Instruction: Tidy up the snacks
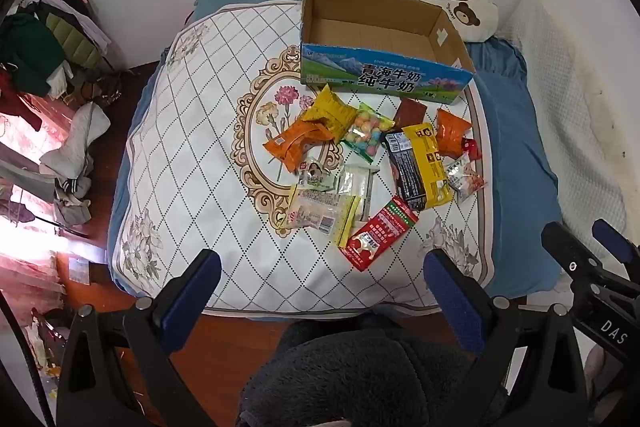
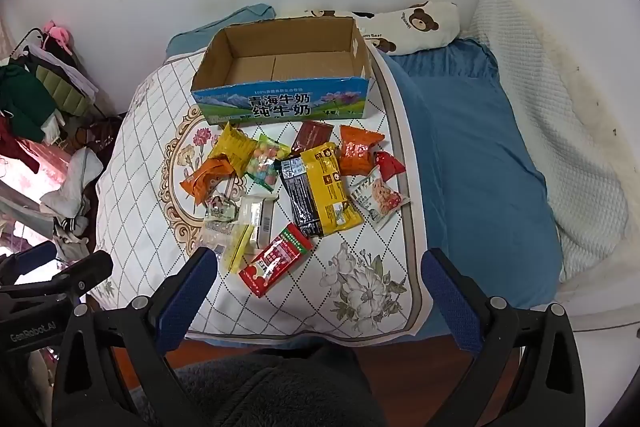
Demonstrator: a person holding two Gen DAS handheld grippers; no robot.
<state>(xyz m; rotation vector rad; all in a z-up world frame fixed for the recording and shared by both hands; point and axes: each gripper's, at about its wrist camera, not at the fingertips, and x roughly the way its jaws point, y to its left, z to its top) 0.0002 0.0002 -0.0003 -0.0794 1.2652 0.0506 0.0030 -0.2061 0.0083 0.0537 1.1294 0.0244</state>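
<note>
Several snack packets lie in a loose pile on a white quilted mat on a bed. Among them are a red packet, a yellow-and-black bag and an orange bag. An open, empty cardboard milk box stands behind the pile. My left gripper and right gripper are both open and empty, held above the bed's near edge, short of the snacks.
A bear-print pillow lies behind the box. A blue sheet covers the bed's right side, with a white blanket along the wall. Clothes are piled on the floor at the left. A dark fleece garment fills the bottom.
</note>
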